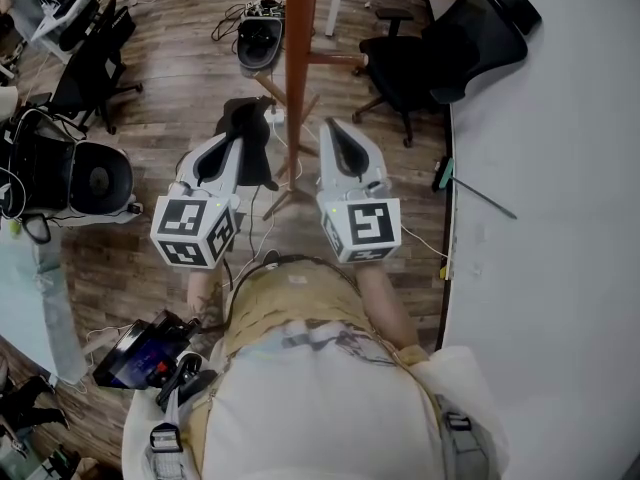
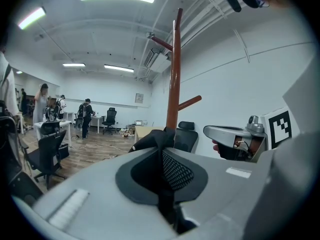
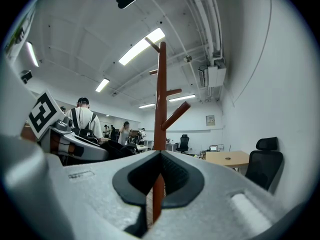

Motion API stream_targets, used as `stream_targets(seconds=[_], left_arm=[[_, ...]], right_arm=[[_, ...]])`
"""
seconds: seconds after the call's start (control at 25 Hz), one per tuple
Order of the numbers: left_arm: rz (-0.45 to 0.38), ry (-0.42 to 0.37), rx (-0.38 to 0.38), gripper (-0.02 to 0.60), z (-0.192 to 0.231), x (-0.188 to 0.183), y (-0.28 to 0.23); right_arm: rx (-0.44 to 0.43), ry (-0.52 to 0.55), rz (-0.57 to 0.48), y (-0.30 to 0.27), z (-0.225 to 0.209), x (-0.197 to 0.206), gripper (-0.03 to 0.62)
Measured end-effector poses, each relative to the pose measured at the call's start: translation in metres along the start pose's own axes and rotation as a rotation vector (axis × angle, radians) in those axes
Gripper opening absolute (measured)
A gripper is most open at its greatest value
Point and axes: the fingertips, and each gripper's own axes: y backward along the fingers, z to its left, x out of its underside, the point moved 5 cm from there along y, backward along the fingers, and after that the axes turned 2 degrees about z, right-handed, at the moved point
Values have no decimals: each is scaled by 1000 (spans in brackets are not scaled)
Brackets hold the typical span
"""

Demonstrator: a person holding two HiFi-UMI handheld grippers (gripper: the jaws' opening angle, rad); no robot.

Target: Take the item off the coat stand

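Note:
The reddish-brown coat stand [image 1: 300, 48] rises just ahead of me, between the two grippers. My left gripper [image 1: 240, 140] is shut on a black cloth item [image 1: 252, 133], held left of the pole and clear of it. In the left gripper view the black item [image 2: 155, 140] bunches out past the closed jaws, with the coat stand [image 2: 173, 84] and its bare pegs behind. My right gripper [image 1: 335, 130] is shut and holds nothing, just right of the pole. In the right gripper view the coat stand [image 3: 161, 99] stands straight ahead beyond the jaws.
A black office chair [image 1: 440, 58] stands to the right of the stand, beside a white table [image 1: 560, 218] with a dark tool [image 1: 443, 175] at its edge. Cables lie on the wood floor [image 1: 170, 98]. More chairs and gear are at the left. People [image 2: 86, 116] stand far off.

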Motion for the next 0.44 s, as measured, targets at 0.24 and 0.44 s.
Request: stream_targets(seconds=[0.24,0.44], left_arm=[[6,-1,-5,8,1,2,-1],[7,0,-8,8,2,3,-2]], right_arm=[[-1,8,8,1,1,1,-3],[0,12,8,0,2,2,-3]])
